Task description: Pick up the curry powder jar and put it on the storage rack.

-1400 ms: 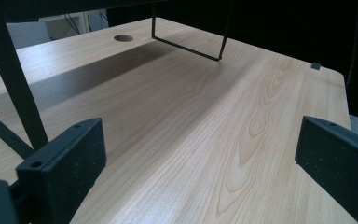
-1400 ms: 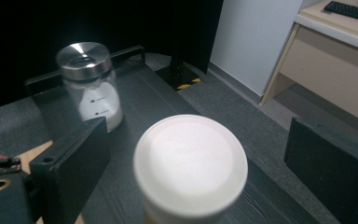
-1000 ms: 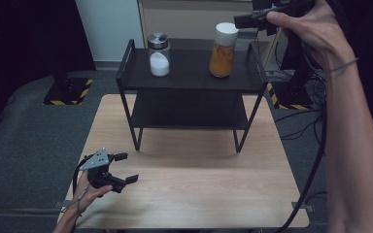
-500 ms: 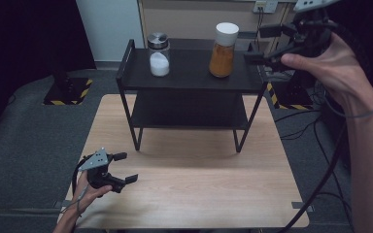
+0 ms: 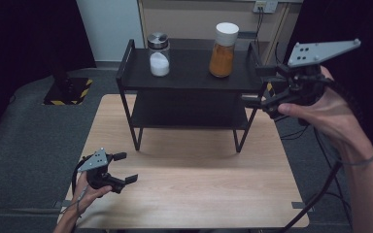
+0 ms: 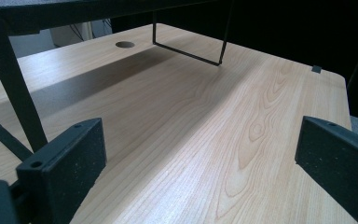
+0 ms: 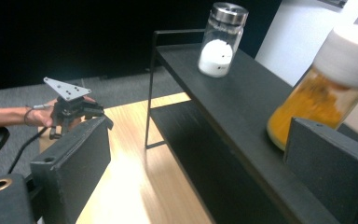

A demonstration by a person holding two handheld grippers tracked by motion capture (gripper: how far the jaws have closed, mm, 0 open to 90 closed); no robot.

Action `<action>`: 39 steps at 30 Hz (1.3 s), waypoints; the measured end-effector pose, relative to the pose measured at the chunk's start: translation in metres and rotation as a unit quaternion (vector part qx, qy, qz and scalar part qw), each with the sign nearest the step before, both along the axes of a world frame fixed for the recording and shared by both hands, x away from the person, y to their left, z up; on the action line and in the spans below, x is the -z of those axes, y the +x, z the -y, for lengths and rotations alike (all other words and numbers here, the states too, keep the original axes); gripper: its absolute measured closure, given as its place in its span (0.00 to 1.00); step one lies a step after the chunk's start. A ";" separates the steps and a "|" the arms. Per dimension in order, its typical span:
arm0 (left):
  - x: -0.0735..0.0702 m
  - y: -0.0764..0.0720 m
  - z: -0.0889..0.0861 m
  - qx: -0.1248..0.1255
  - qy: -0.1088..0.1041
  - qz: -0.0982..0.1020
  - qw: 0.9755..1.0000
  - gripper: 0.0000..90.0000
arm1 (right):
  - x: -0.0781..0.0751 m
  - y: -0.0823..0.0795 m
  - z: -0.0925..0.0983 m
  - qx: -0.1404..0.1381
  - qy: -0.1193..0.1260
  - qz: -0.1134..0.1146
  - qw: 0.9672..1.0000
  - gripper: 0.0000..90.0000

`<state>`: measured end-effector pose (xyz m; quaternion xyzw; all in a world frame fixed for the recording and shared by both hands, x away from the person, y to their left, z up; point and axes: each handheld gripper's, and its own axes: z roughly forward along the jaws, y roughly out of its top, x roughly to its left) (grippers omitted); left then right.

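A black two-tier shelf (image 5: pixel 194 80) stands at the back of the wooden table (image 5: pixel 189 189). On its top tier are a glass jar of white powder (image 5: pixel 159 54) with a metal lid and a jar of orange powder (image 5: pixel 223 48) with a white lid. My right gripper (image 5: pixel 254 85) hovers open and empty at the shelf's right end, level with the top tier. In the right gripper view its jaws (image 7: pixel 200 135) frame the shelf (image 7: pixel 223 102), with the orange jar (image 7: pixel 321 93) close ahead and the white-powder jar (image 7: pixel 219 42) farther off. My left gripper (image 5: pixel 125 168) rests open near the table's front left.
In the left gripper view, the open jaws (image 6: pixel 200 140) look over bare wood (image 6: pixel 205 107) towards a shelf leg (image 6: pixel 14 84). A stand with a yellow-and-black striped base (image 5: pixel 67 90) sits on the grey carpet at the left. A cable (image 5: pixel 320 189) hangs from my right gripper.
My right gripper has come down and leftward from the top right corner to the shelf's right end. The left gripper has stayed put.
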<state>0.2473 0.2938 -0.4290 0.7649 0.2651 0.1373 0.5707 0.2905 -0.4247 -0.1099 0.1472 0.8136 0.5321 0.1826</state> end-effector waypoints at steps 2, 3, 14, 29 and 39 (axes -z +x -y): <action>0.000 0.000 0.000 -0.001 0.001 0.000 1.000 0.01 | 0.013 -0.006 0.002 -0.001 0.004 0.004 1.000 0.08; 0.000 0.000 0.000 -0.001 0.000 -0.001 1.000 0.01 | 0.020 -0.008 0.003 -0.002 0.010 0.005 1.000 0.08; -0.001 -0.001 0.001 -0.001 0.002 0.001 1.000 0.01 | 0.074 -0.022 0.008 -0.011 0.028 -0.010 0.999 0.09; 0.000 -0.001 0.002 -0.004 0.002 0.001 1.000 0.01 | 0.137 -0.050 0.007 0.025 -0.014 -0.026 0.999 0.09; 0.000 -0.001 0.002 -0.004 0.005 0.001 1.000 0.01 | 0.176 -0.055 0.009 0.041 -0.023 -0.039 0.998 0.09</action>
